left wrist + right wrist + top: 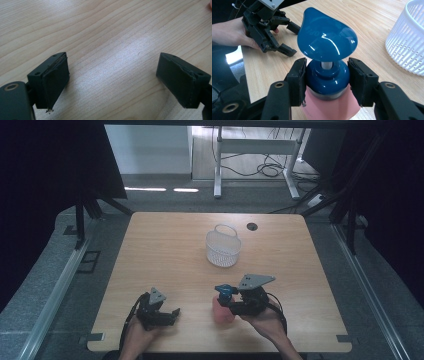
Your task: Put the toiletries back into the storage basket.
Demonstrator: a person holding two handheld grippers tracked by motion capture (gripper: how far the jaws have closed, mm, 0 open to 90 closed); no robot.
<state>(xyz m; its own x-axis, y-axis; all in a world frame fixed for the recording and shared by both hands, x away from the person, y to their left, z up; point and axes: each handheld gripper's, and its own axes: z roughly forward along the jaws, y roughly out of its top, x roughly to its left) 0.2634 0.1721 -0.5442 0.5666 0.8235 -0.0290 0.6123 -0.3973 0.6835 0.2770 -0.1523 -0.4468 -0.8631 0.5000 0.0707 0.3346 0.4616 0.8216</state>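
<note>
Right gripper view: pump bottle [327, 75] between hand-held gripper [327, 81] jaws

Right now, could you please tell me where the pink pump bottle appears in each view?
High view: pink pump bottle at lower centre, in the right claw.
Left gripper view: a pink sliver at the top right corner, too small to identify.
Right gripper view: bottom centre, blue collar clamped.
Shared landmark: white basket.

Bottle [223, 312] on table [165, 250] near front edge, basket [223, 249] behind it, left gripper [171, 314] to its left.
</note>
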